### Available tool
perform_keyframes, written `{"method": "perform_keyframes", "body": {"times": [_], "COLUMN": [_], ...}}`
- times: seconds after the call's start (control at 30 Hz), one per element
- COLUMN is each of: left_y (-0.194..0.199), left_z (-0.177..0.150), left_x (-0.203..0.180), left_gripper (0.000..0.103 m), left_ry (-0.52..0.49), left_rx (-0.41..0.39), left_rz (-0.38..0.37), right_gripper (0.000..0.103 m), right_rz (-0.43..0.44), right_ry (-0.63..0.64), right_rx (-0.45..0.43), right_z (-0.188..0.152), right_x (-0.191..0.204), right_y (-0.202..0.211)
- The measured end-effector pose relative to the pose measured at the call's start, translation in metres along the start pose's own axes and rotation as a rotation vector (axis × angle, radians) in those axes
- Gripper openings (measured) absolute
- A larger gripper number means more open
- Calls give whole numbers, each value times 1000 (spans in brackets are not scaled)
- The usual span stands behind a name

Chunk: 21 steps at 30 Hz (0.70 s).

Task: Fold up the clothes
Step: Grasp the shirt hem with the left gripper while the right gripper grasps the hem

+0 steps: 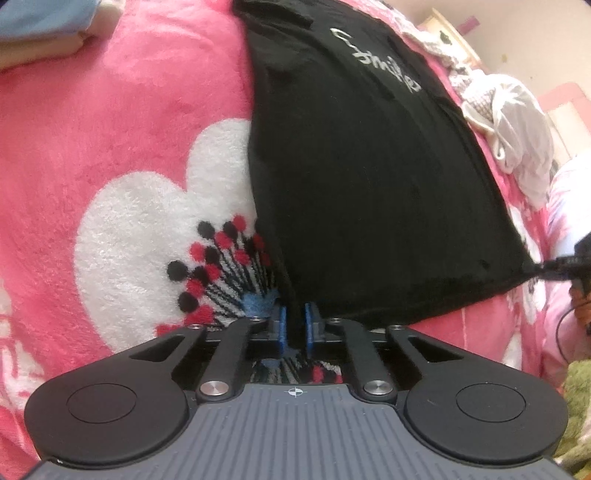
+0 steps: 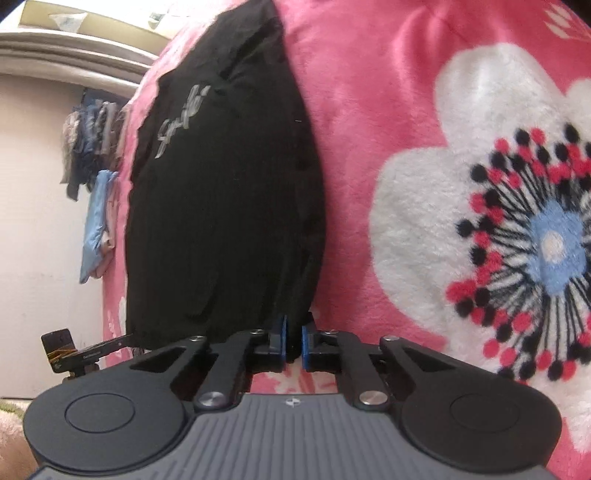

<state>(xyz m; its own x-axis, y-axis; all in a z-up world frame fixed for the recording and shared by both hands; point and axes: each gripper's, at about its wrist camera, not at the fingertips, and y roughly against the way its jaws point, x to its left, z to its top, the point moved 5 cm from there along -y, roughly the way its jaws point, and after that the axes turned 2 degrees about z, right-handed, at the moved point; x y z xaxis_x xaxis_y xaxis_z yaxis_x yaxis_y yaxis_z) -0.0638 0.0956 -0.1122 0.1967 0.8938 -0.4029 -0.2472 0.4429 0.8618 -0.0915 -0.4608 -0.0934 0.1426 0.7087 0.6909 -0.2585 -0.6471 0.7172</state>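
Left wrist view: the left tool (image 1: 294,326) has its two blue pads pressed close together on a near corner of the black shirt (image 1: 362,155). The shirt lies spread out on a fluffy pink blanket (image 1: 122,92) with big white flowers on it. Silver writing (image 1: 376,61) runs across the far part of the shirt. At the right edge, the right tool (image 1: 554,266) pinches the other near corner of the shirt, and the hem is pulled straight between the two tools. A heap of white clothes (image 1: 517,122) sits on the blanket past the far right side of the shirt. Folded blue and cream cloth (image 1: 40,26) lies at the top left.

Right wrist view: the right tool (image 2: 293,341) is closed on its corner of the black shirt (image 2: 221,206), with dark cloth squeezed between the blue pads. The shirt stretches away over the pink blanket (image 2: 388,74). A large white flower (image 2: 498,206) with a blue middle and red and black dots is just to the right of the shirt. At the far left, the left tool (image 2: 122,341) grips the other corner. Clothes (image 2: 92,136) hang by the wall behind.
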Motion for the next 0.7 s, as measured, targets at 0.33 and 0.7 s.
{"method": "perform_keyframes", "body": {"times": [0.33, 0.7], "left_y": [29, 52], "left_z": [34, 116], "left_x": [-15, -16], "left_gripper": [2, 2], "left_ry": [-22, 28], "left_rx": [-116, -304], "left_rz": [-48, -66], "right_gripper": [6, 6], "right_rz": [78, 117], "right_ry": [78, 142], "right_rx": [-117, -275], "right_z": [24, 84], "right_x": [36, 78], "right_y": [16, 31]}}
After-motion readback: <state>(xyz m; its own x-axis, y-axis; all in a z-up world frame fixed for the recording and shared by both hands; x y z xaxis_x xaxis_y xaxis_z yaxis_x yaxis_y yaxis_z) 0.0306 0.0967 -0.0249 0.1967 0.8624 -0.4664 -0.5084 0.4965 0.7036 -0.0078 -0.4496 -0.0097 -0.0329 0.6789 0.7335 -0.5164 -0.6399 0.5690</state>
